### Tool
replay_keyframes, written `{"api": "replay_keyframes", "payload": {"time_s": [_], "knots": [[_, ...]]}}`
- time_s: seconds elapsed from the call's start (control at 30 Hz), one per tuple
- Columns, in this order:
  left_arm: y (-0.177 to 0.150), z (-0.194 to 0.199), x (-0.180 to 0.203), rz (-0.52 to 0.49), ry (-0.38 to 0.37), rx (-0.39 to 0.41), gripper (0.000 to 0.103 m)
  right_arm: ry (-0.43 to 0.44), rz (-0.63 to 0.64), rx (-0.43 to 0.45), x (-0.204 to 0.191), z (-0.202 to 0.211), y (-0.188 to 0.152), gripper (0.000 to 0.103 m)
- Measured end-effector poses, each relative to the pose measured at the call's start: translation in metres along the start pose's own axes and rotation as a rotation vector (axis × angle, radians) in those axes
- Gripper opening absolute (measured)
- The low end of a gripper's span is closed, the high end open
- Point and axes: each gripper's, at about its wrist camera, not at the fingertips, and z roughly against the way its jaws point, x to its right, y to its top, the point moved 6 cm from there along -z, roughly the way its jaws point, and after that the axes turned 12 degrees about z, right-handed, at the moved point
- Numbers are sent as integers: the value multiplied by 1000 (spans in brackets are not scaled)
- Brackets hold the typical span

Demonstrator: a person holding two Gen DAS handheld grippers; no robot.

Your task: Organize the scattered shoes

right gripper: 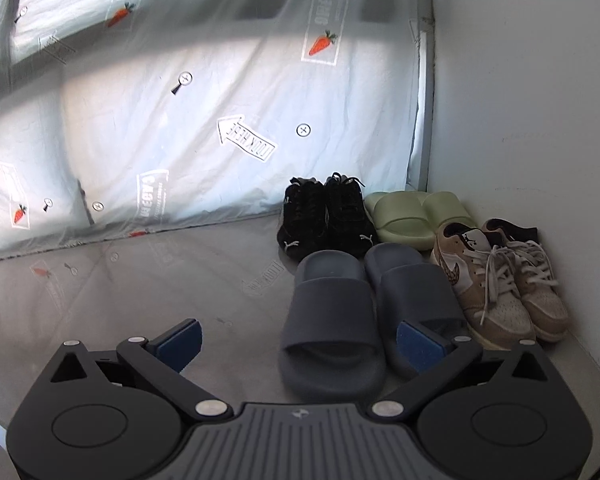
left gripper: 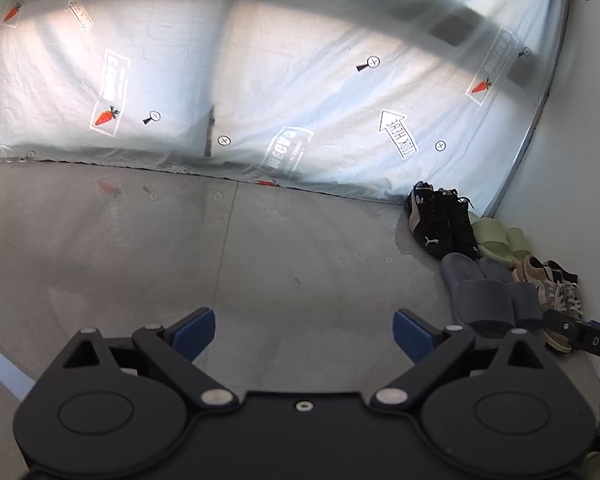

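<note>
Several pairs of shoes stand in the corner of the grey floor. In the right wrist view, dark grey slides (right gripper: 340, 312) lie nearest, black sneakers (right gripper: 324, 216) and green slides (right gripper: 412, 216) sit behind them, and tan laced sneakers (right gripper: 508, 276) stand against the white wall. My right gripper (right gripper: 300, 344) hangs open above the near slides, its pads touching nothing. In the left wrist view the same shoes show at the right: black sneakers (left gripper: 440, 224), grey slides (left gripper: 488, 292), green slides (left gripper: 500, 240), tan sneakers (left gripper: 552, 284). My left gripper (left gripper: 304, 332) is open over bare floor, left of the shoes.
A plastic sheet (left gripper: 260, 80) printed with carrots and arrows covers the wall behind the floor (left gripper: 180, 260). A white wall (right gripper: 520, 100) closes the corner on the right. Part of the other gripper (left gripper: 588, 340) shows at the right edge of the left wrist view.
</note>
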Motion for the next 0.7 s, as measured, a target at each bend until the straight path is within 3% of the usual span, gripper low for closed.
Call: {"api": "replay_keyframes", "payload": {"time_s": [0.4, 0.7], "knots": [[14, 78, -47, -2, -16, 10, 101, 4, -6, 90, -75, 106, 13, 103], [13, 130, -51, -85, 68, -10, 101, 27, 0, 120, -119, 174, 25, 103]]}}
